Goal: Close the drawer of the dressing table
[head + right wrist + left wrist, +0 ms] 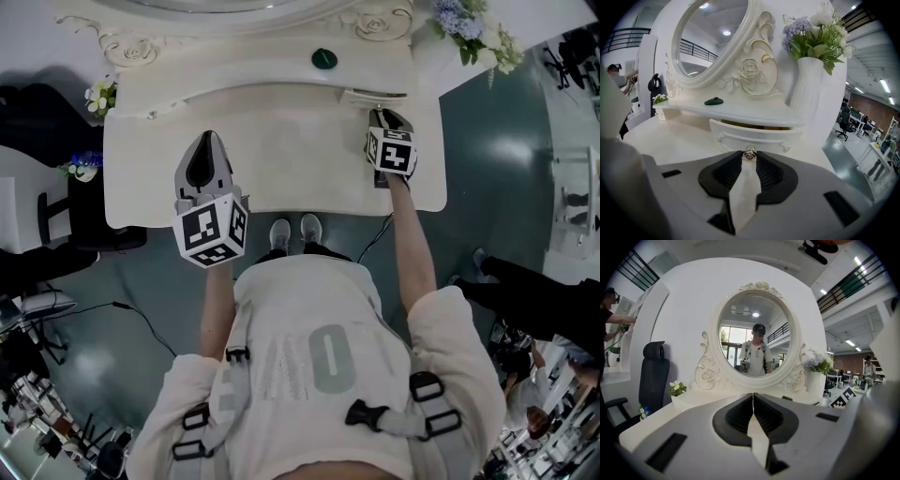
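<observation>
Two grippers are at the bench [281,159]. On the left gripper [753,395], the fingers [739,416] are together and empty. On the right gripper [749,157], the fingers clamp the knob [749,152] of the drawer [754,137], which stands slightly open under the bench's rear right shelf [740,112].

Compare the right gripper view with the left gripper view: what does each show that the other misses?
Right only: the drawer, slightly open, its knob gripped by the right tool. Left only: the left tool, shut and empty, a black chair, the person's reflection. Both: mirror, vase of flowers.
</observation>
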Demonstrator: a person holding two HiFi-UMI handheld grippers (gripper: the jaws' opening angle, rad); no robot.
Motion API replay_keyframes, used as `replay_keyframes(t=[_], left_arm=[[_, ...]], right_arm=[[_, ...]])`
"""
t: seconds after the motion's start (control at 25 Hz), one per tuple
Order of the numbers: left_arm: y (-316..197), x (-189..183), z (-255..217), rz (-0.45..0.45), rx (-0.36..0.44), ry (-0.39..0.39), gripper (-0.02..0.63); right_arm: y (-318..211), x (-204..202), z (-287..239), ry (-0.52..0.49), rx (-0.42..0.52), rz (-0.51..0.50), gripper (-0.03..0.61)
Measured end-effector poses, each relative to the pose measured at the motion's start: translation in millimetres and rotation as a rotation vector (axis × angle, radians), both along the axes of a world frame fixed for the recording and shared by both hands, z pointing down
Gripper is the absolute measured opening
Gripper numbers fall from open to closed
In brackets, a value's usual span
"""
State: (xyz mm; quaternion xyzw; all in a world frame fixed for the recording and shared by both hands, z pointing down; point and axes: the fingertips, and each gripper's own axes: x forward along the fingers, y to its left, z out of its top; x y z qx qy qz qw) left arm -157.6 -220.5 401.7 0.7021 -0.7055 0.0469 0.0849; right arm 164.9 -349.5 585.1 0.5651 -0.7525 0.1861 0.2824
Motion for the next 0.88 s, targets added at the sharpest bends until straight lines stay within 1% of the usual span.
replay_keyframes(t=[0.88], left_arm=[[-5,-3,5,-0.018,-0.014,-0.008,0.02]], right_arm=[[-26,-3,2,0.008,0.009,-0.01,0.101]])
